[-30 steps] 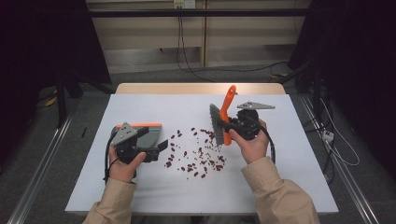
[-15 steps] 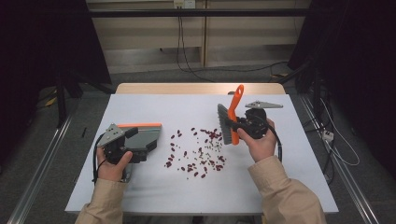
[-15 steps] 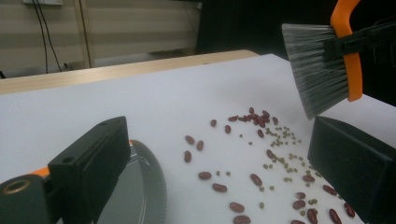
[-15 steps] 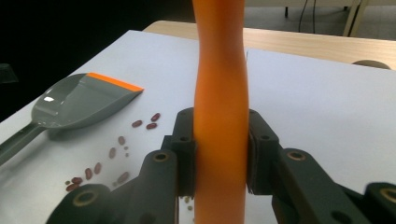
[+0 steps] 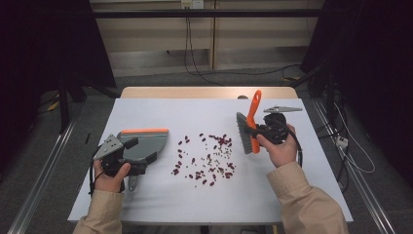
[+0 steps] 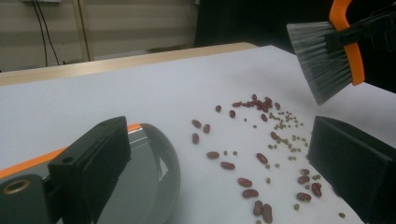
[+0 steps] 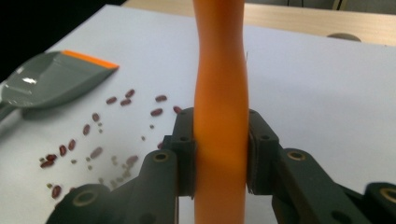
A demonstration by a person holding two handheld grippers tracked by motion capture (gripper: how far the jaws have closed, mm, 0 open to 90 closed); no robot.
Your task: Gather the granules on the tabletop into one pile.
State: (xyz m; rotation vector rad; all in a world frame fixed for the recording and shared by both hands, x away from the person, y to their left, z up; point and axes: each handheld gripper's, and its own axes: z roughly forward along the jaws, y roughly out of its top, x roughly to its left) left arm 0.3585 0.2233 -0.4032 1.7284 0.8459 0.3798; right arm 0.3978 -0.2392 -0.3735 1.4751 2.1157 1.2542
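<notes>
My right gripper (image 5: 260,130) (image 7: 219,149) is shut on the orange handle of a hand brush (image 5: 253,112) (image 7: 219,70). It holds the brush upright, grey bristles (image 6: 320,60) facing the spill, just right of it. Red beans and small green ones (image 5: 204,158) (image 6: 261,158) (image 7: 93,135) lie scattered mid-table. A grey dustpan (image 5: 146,144) (image 6: 154,177) (image 7: 51,84) with an orange lip rests left of them. My left gripper (image 5: 139,165) (image 6: 219,140) is at the dustpan's near side. Its jaws stand wide apart with nothing pressed between them; the pan's rim lies by the left jaw.
The white table top (image 5: 195,112) has a wooden strip (image 5: 209,92) along its far edge. Cables (image 5: 195,53) run across the floor behind, and metal rails (image 5: 44,180) flank the table.
The right hand has carried the brush a little to the right, away from the beans. The left hand has drawn back to the left, while the dustpan stays about where it was.
</notes>
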